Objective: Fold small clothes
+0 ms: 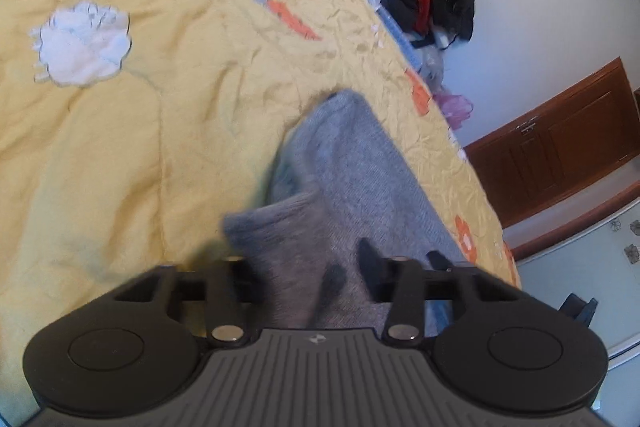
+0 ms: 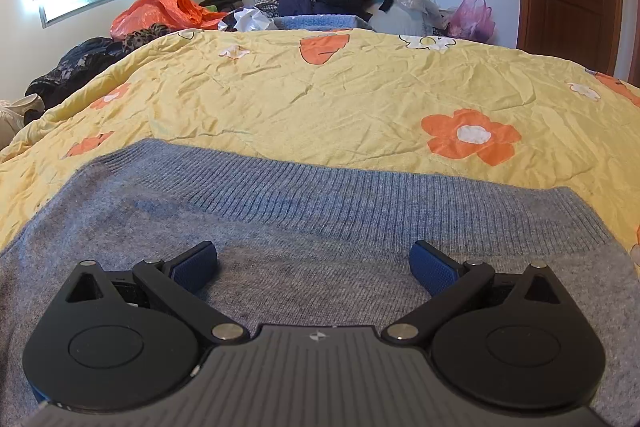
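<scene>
Right gripper [image 2: 313,269] gapes over grey sweater [image 2: 280,227]; bare quilt [image 2: 320,99] beyond hem.

The left claw [image 1: 316,279] points forward and down, its black fingers [image 1: 370,263] drawn in close with grey knit fabric bunched between them; the picture is blurred there. The right claw [image 2: 314,267] sits low and level, its blue-padded fingers [image 2: 434,273] spread wide apart, gripping nothing.
</scene>
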The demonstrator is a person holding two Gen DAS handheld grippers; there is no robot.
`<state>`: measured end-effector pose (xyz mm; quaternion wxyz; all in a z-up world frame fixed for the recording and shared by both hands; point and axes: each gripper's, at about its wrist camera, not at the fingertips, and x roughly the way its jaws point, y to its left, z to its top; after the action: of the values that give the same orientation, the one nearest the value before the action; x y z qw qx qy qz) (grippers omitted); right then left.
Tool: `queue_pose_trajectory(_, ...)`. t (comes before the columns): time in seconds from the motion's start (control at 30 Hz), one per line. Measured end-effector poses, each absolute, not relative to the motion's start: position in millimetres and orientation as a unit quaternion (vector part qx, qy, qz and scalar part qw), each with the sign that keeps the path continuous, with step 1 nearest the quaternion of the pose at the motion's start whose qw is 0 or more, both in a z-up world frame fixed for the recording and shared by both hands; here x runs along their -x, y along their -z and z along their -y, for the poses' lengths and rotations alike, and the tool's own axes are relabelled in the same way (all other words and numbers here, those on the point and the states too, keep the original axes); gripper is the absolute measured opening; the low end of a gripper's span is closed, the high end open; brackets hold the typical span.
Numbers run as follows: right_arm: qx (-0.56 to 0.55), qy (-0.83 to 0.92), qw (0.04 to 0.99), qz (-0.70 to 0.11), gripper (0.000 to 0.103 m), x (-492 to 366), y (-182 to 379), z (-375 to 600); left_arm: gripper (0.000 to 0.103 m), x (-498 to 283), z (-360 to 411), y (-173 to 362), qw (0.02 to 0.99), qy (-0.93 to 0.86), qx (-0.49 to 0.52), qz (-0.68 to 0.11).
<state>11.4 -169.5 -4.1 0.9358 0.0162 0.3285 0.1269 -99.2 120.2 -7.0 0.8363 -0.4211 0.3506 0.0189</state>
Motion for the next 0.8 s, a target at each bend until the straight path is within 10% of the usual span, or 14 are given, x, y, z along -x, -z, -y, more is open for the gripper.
queue_pose_trajectory(0.43, -0.064, -0.173, 0.931, -0.316, 0.090, -11.2, -40.6, 168.4, 0.009, 116.7, -75.1, -29.4, 0.925, -0.003, 0.219, -0.309)
queue_pose_trajectory(0.8, -0.014, -0.340, 0.792, -0.507, 0.082, -84.8, -61.9, 29.4, 0.009, 122.6, -36.8, -31.2, 0.947, 0.047, 0.117, -0.296)
